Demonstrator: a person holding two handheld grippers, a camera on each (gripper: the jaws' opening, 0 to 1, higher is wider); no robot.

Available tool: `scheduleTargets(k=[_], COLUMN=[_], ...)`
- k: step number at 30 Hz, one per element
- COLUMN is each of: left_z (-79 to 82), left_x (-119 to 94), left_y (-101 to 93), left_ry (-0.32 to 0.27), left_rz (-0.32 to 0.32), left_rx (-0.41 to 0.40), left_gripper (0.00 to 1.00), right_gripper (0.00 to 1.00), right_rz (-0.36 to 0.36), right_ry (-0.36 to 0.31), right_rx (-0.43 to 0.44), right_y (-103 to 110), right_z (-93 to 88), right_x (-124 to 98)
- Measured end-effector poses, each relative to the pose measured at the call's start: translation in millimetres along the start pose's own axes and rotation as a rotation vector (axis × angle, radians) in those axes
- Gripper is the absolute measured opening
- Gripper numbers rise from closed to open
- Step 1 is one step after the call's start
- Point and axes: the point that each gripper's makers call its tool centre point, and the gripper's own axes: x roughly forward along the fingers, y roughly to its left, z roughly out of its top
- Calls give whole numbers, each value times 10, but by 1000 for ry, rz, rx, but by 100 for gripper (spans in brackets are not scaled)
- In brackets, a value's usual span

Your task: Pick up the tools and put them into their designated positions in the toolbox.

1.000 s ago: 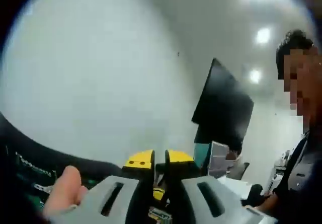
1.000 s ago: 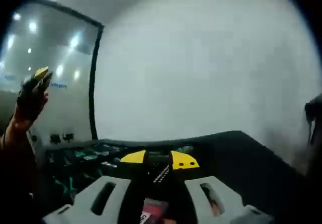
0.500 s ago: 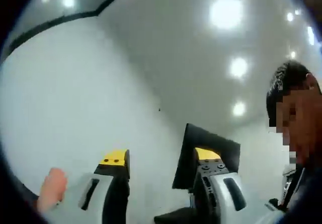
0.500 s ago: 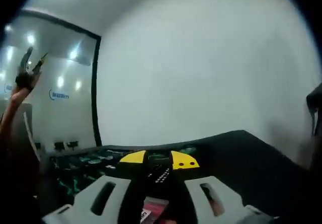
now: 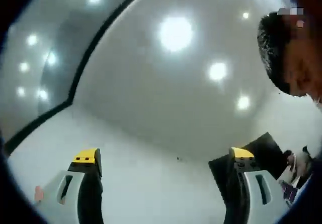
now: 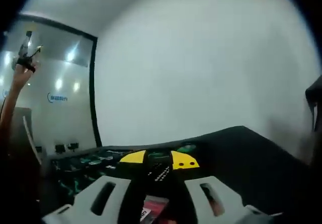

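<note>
Now your left gripper points higher than a second ago: ceiling lights instead of the dark toolbox, and its fingers have spread from nearly together to wide apart, holding nothing. A person's head sits at upper right. Your right gripper is unchanged: yellow-tipped fingers close together, clamped on a small tool with a red-and-black handle, aimed over the black toolbox with green tools inside. A raised arm at far left reaches higher than before.
</note>
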Motion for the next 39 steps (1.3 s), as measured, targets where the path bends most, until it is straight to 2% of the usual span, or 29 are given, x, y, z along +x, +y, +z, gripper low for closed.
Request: scheduleTargets(k=[1, 2, 3, 4, 5, 6, 8, 10, 11, 13, 14, 16, 19, 20, 23, 25, 26, 27, 28, 29, 32, 33, 35, 36, 39], left_z=[-76, -315, -415, -476, -495, -533, -708, -848, -966, -1117, -1207, -1336, -1313, -1314, -1363, -1355, -1383, -1432, -1505, -1545, -1667, -1759, -1858, -1872, -1923], left_x=[-9, -46, -81, -89, -111, -169, -301, -500, -670, -923, -1134, -1500, -1872, -1976, -2359, -2620, -2763, -2910, -3113, -3231, -3494, -3631, -3844, -3953, -4156], left_y=[-6, 4, 12, 48, 55, 73, 84, 90, 101, 121, 155, 279, 454, 505, 659, 617, 681, 727, 794, 818, 901, 1012, 1107, 1144, 1170], left_ry=[35, 158, 215, 214, 195, 206, 274, 345, 418, 517, 581, 690, 718, 736, 819, 841, 843, 881, 929, 946, 927, 940, 967, 944, 929], left_rz=[-1, -14, -19, -4, -18, -7, -43, -96, -122, -167, -187, -188, -176, -169, -163, -204, -201, -191, -160, -150, -137, -79, -16, 1, 8], left_rx=[60, 108, 105, 97, 96, 39, 19, 40, 54, 38, 29, 19, -7, -14, -34, -118, -96, -90, -109, -134, -196, -221, -253, -271, -311], left_gripper=[96, 96, 95, 89, 83, 79, 78, 78, 78, 78, 78, 78, 78, 78, 81, 90, 93, 93, 91, 91, 91, 91, 88, 84, 81], right_gripper=[15, 15, 15, 15, 15, 15, 15, 15, 15, 16, 16, 16, 15, 15, 15, 15, 15, 15, 15, 15, 15, 15, 15, 15, 15], right_rz=[2, 1, 0, 0, 0, 0, -1, -19, -25, -84, -110, -170, -206, -205, -209, -198, -189, -182, -179, -178, -162, -160, -136, -128, -113], right_ry=[3, 6, 10, 10, 10, 11, 9, 1, -4, -71, -95, -126, -141, -144, -151, -151, -152, -152, -148, -145, -125, -111, -97, -86, -70], right_rx=[3, 5, 6, 7, 9, 10, 11, 9, 10, 27, 41, 125, 250, 257, 250, 254, 248, 234, 213, 211, 229, 251, 273, 277, 232], right_y=[-2, -5, -12, -13, -16, -19, -31, -78, -101, -237, -302, -488, -640, -649, -671, -689, -667, -650, -639, -642, -627, -631, -597, -564, -485], right_z=[-6, -13, -19, -20, -19, -20, -14, 5, 20, 162, 209, 251, 246, 248, 258, 259, 263, 266, 263, 258, 223, 199, 170, 152, 131], right_x=[6, 10, 12, 12, 13, 14, 16, 13, 7, -32, -61, -119, -156, -159, -155, -119, -110, -102, -89, -76, -46, -33, -7, -3, 18])
